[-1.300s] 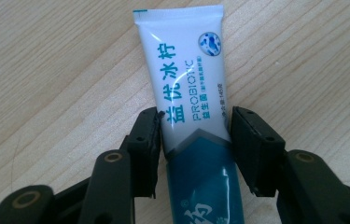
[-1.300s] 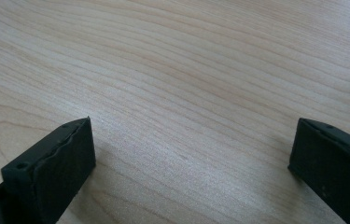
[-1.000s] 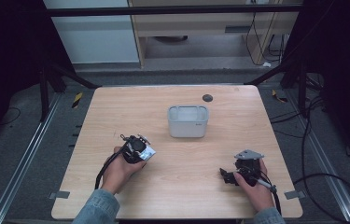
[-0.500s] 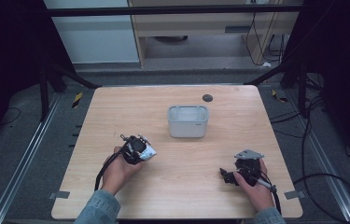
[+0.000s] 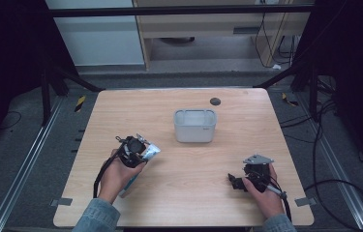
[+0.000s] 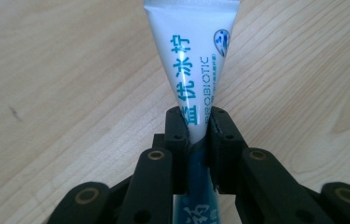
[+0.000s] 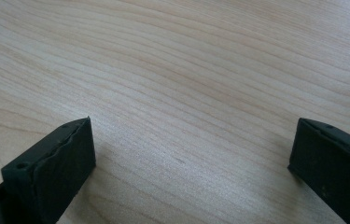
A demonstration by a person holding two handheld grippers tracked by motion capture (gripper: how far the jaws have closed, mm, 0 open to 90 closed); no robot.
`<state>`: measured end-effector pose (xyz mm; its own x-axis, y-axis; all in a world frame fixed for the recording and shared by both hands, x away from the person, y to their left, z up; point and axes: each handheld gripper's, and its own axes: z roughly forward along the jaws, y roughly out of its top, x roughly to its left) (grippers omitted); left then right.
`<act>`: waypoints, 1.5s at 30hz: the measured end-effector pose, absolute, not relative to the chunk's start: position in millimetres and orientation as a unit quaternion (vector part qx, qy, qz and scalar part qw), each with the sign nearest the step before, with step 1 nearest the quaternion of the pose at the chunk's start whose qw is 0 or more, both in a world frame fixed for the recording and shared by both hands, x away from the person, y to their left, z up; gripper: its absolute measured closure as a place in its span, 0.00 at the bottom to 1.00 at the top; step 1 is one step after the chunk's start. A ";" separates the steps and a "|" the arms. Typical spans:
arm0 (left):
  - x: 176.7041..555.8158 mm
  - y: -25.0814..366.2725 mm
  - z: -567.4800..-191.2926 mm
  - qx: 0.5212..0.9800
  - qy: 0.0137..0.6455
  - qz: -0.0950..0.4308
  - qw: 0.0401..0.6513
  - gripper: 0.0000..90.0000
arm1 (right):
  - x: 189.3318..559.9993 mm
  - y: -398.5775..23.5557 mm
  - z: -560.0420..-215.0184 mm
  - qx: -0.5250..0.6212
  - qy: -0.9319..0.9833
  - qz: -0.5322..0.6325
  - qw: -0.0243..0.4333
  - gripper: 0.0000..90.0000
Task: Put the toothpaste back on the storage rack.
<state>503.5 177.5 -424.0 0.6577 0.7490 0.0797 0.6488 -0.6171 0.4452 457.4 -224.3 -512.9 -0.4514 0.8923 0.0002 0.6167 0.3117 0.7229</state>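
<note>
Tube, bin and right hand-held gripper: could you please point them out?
tube [image 6: 189,70], left gripper view, printed body.
bin [image 5: 194,135], high view, front wall.
right hand-held gripper [image 5: 231,181], high view, between its fingertips.

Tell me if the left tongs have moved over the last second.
No. The left tongs sit the same way left of the grey tub, gripping the tube.

The top edge of the left gripper view is cutting off the wide end of the tube [image 6: 192,60], while its lower part is disappearing behind the black jaws. On the small dark disc [image 5: 214,101] upper centre in the high view, nothing is showing clearly.
</note>
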 end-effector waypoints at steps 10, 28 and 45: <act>496.7 183.7 -381.7 0.871 0.398 0.167 0.236 0.89 | 464.0 -223.5 -513.1 0.483 0.782 0.332 0.211 0.00; 507.7 151.8 -353.8 0.863 0.385 0.175 0.276 0.89 | 465.2 -223.3 -513.0 0.491 0.777 0.330 0.214 0.01; 514.8 131.2 -325.6 0.862 0.360 0.187 0.304 0.89 | 457.9 -224.7 -513.0 0.494 0.776 0.330 0.214 0.01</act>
